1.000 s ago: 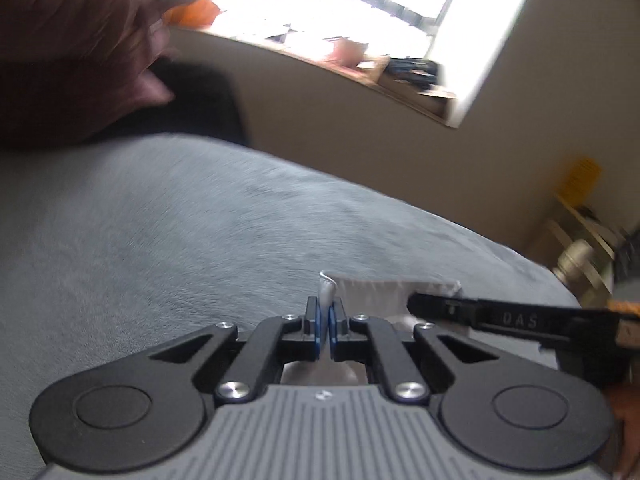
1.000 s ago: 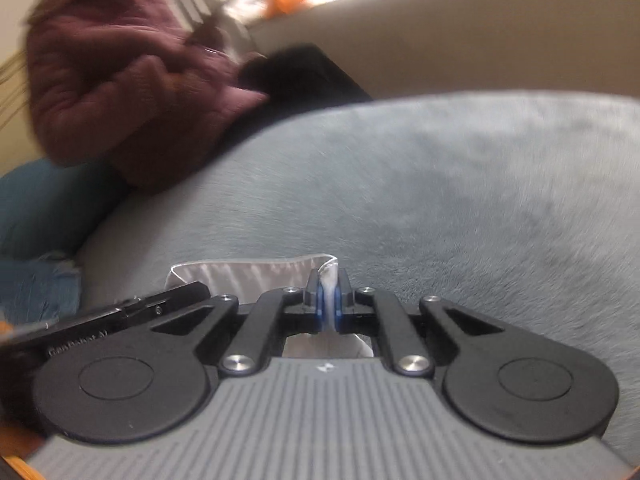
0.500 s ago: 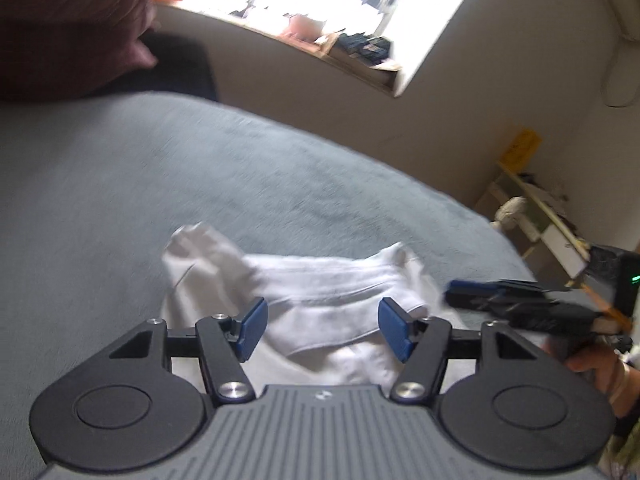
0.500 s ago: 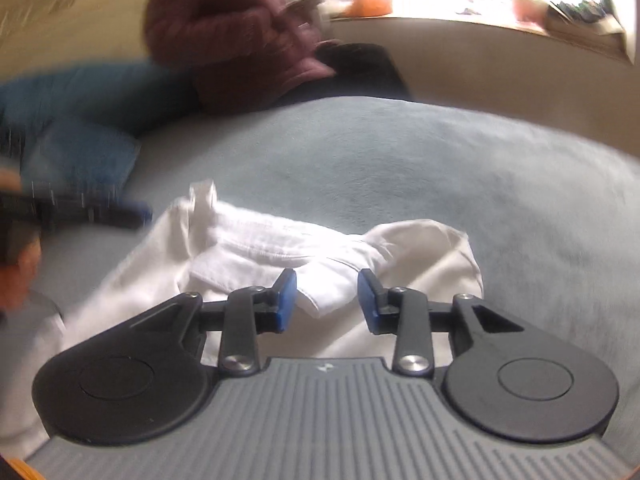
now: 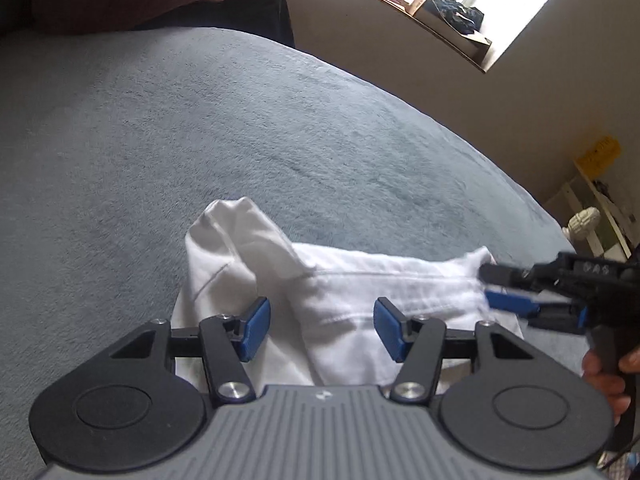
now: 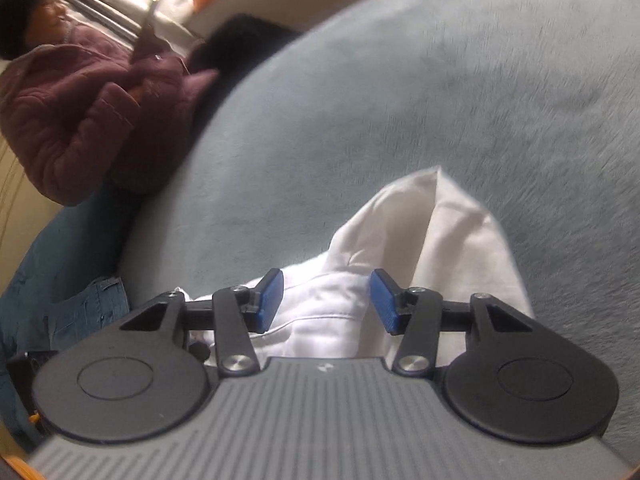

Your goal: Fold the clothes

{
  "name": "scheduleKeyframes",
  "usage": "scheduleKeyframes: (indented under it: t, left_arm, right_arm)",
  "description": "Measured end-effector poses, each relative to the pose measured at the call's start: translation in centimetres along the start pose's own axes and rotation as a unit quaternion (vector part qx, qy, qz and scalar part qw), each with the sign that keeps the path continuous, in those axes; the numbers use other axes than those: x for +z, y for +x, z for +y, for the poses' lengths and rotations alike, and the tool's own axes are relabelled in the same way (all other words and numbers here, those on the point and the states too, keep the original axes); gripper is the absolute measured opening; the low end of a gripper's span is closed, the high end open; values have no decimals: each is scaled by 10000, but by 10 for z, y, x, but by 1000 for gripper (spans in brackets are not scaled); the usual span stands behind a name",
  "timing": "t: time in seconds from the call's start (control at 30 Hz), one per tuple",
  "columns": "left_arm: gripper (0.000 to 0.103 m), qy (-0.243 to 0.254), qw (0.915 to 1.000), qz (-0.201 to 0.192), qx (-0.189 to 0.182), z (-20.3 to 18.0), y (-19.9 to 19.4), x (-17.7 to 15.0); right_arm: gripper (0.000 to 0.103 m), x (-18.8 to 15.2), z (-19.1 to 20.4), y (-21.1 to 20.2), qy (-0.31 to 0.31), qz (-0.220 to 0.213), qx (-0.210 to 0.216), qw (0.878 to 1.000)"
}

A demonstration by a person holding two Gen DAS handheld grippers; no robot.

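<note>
Both grippers spread wide, holding nothing: left gripper (image 5: 320, 330), right gripper (image 6: 326, 300). White garment (image 5: 360, 292) lies bunched on the grey blanket (image 5: 200, 140), lower centre of frame, one corner peaked up. Looks mid-fold or between folds; next grab needs a clean edge

Matt white cloth garment (image 5: 360, 292), fuzzy blanket (image 5: 200, 140)

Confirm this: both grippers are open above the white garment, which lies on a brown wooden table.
One thing is wrong: the white garment lies on a grey-blue fleecy blanket, not a brown wooden table, as the left wrist view shows. The left gripper and right gripper are indeed open above it.
</note>
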State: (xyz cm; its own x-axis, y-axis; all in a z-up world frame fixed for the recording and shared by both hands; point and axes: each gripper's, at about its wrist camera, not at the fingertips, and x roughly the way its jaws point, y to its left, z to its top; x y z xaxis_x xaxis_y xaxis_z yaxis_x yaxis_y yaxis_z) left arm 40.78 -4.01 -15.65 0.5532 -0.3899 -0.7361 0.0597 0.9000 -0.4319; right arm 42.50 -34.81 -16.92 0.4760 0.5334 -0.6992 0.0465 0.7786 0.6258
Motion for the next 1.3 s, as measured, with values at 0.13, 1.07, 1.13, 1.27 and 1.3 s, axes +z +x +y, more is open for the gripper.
scheduleKeyframes:
  t: [0.13, 1.07, 1.13, 1.27, 1.3]
  left_arm:
    - [34, -12, 10000, 29, 61, -1, 11, 4]
    - [49, 728, 9924, -930, 347, -8, -24, -2]
    - [46, 1395, 9842, -1008, 417, -27, -27, -10]
    - [42, 2309, 9693, -679, 507, -57, -11, -34]
    - [42, 2408, 9669, -605, 584, -60, -4, -40]
  right_arm:
    - [32, 0, 2, 14, -21, 119, -80, 9999]
    - [20, -19, 13, -19, -595, -1027, -30, 9929]
    - [20, -27, 29, -24, -1104, -1207, -89, 9865]
    - [17, -43, 37, -3, -1498, -765, -112, 9857]
    - [17, -45, 33, 4, -1495, -680, -187, 9862]
